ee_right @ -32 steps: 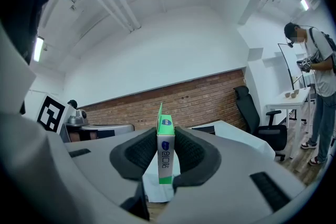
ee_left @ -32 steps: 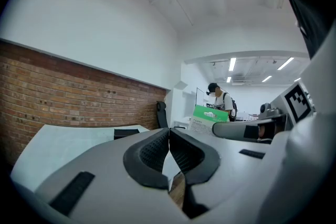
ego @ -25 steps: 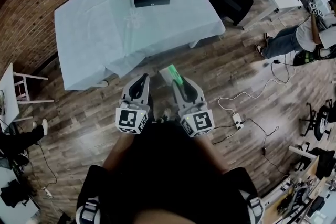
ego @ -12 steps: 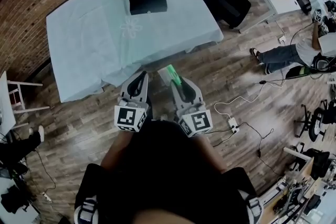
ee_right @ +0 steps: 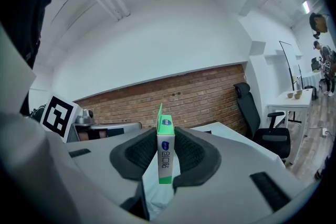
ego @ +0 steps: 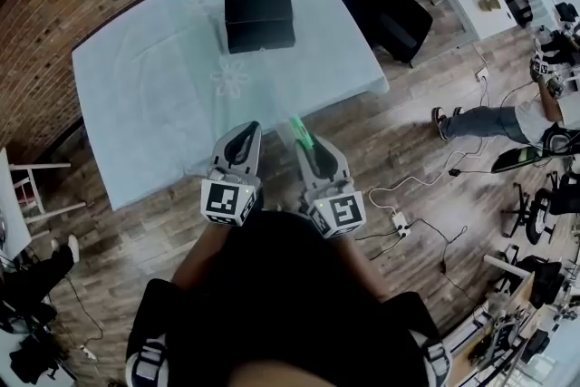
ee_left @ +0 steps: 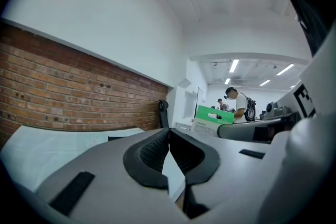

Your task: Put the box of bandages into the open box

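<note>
Both of my tools have advanced from over the floor to the near edge of the table point(ego: 154, 95). The black box point(ego: 259, 20) stands by the table's far edge, toward the far right corner, well apart from both tools. My left tool point(ego: 245, 133) has its jaws together with nothing between them. My right tool point(ego: 309, 149) is clamped on the green-and-white box of bandages point(ego: 299, 130), held on edge above the near edge.

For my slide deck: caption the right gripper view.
Right gripper holds the bandage box between its jaws; brick wall and chair beyond.
</note>
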